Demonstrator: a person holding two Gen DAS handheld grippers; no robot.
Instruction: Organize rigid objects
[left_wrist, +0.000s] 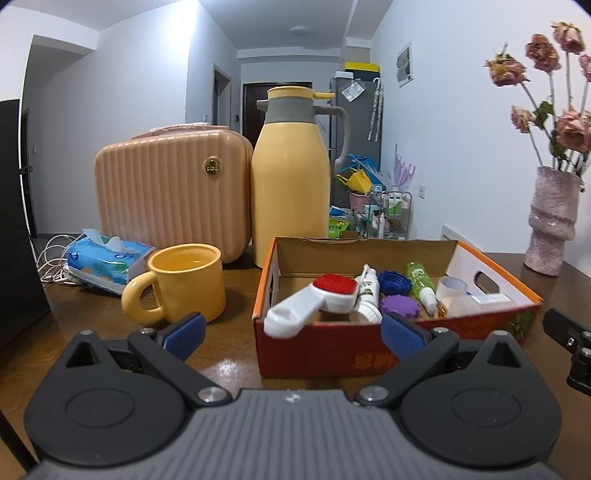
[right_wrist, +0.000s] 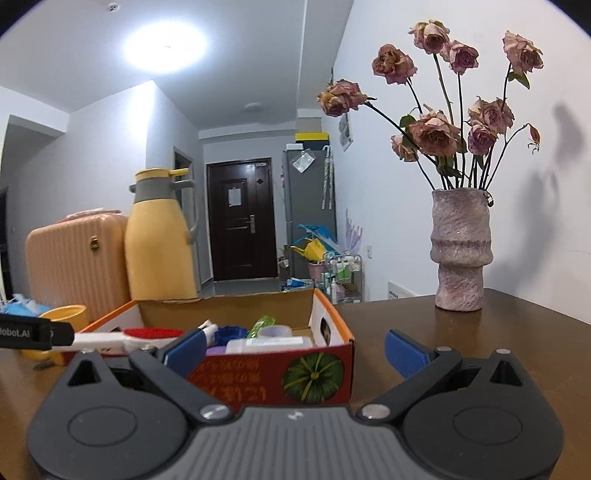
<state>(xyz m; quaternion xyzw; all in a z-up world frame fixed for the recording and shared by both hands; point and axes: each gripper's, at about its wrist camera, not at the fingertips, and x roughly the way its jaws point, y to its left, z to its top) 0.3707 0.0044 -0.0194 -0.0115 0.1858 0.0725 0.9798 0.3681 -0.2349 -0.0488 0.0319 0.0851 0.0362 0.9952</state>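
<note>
Brown desk (left_wrist: 229, 369) carries the cardboard box (left_wrist: 317, 354) just ahead of the left tongs (left_wrist: 291, 332), nearer than the right tongs (right_wrist: 295, 350), both wide and empty.

Left gripper (left_wrist: 291, 332): black linkage arms, blue ribbed pads (left_wrist: 397, 338), grey ribbed housing, round black pivot discs, silver screws. Right gripper (right_wrist: 293, 350): same build, small white logo on housing. Black bar with white "obot.AI" lettering at left edge.
</note>
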